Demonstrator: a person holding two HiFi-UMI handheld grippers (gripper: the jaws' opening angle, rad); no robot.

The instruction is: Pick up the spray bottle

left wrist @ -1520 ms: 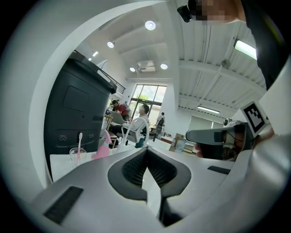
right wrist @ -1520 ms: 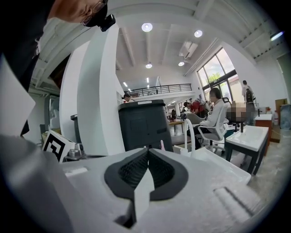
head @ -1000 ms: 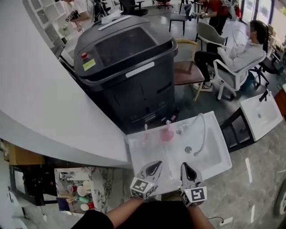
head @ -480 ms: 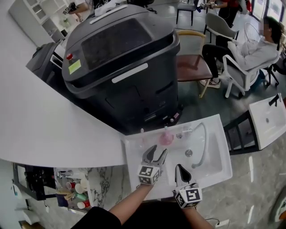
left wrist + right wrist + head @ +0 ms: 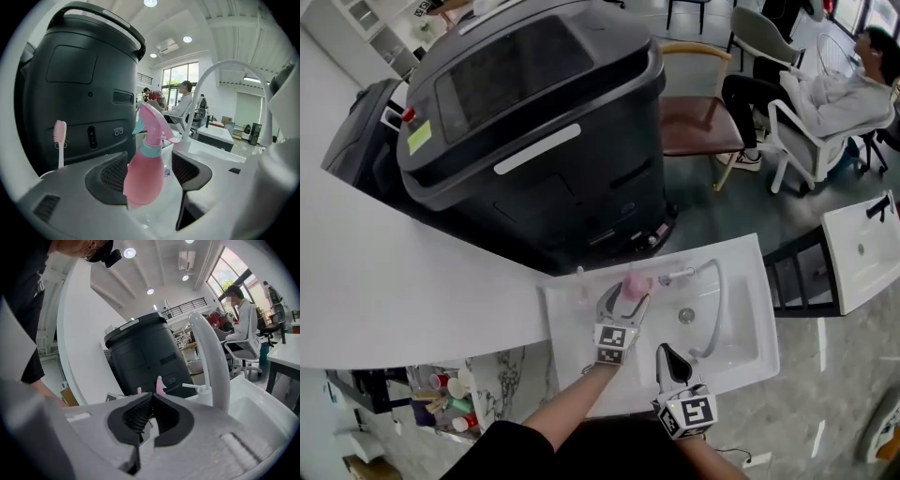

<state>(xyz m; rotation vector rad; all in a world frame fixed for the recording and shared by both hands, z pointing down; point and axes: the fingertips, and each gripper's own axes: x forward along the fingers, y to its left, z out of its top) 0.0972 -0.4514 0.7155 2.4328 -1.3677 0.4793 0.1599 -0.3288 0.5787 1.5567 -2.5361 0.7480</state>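
The pink spray bottle (image 5: 635, 284) stands upright on the white sink counter (image 5: 567, 323), at its far edge and a little left of the middle. The left gripper (image 5: 625, 298) reaches in from the near edge, and its fingers (image 5: 607, 300) are spread apart with the bottle between them.

In the left gripper view the bottle (image 5: 143, 178) fills the gap of the left gripper (image 5: 150, 173). Its body overlaps the left ribbed pad, while a clear space shows between it and the right pad, so nothing is clamped. A pink toothbrush (image 5: 59, 140) stands upright toward the far left corner, apart from the bottle. The white arched faucet (image 5: 211, 84) rises to the bottle's right along the same far edge.

The right gripper (image 5: 664, 355) hangs over the near edge of the counter, well short of the bottle. Its fingers (image 5: 136, 416) are pressed together at the tips with nothing between them.

Just behind the far edge stands a large black machine (image 5: 534, 122).
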